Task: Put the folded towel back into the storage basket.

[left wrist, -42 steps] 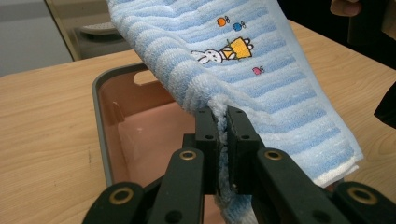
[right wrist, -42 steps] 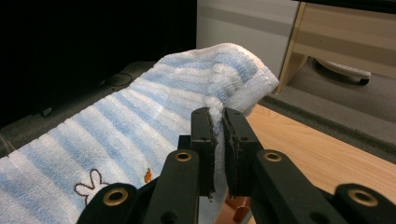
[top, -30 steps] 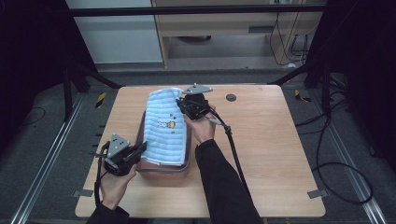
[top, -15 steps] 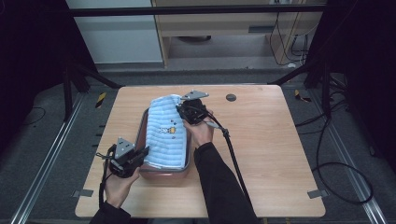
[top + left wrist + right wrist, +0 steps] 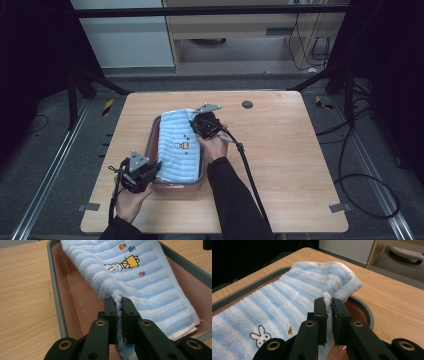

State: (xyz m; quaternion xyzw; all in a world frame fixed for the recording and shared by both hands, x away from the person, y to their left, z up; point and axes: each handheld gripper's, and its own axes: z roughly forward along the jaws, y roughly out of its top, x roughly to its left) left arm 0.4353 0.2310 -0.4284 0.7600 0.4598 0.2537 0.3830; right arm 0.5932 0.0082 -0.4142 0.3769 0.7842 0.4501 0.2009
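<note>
While both grippers, left and right, stay clamped on the towel, it has sunk, seemingly settling into the tray.

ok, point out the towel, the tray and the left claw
towel (image 5: 179,150): high view, striped middle beside the bunny print.
tray (image 5: 55,297): left gripper view, grey rim on the left side.
left claw (image 5: 119,305): left gripper view, between the tips pinching the towel's edge.

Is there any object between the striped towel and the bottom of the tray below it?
Nothing visible. Both tongs, left and right, pinch the blue striped towel, and the pink tray floor under it looks bare.
</note>
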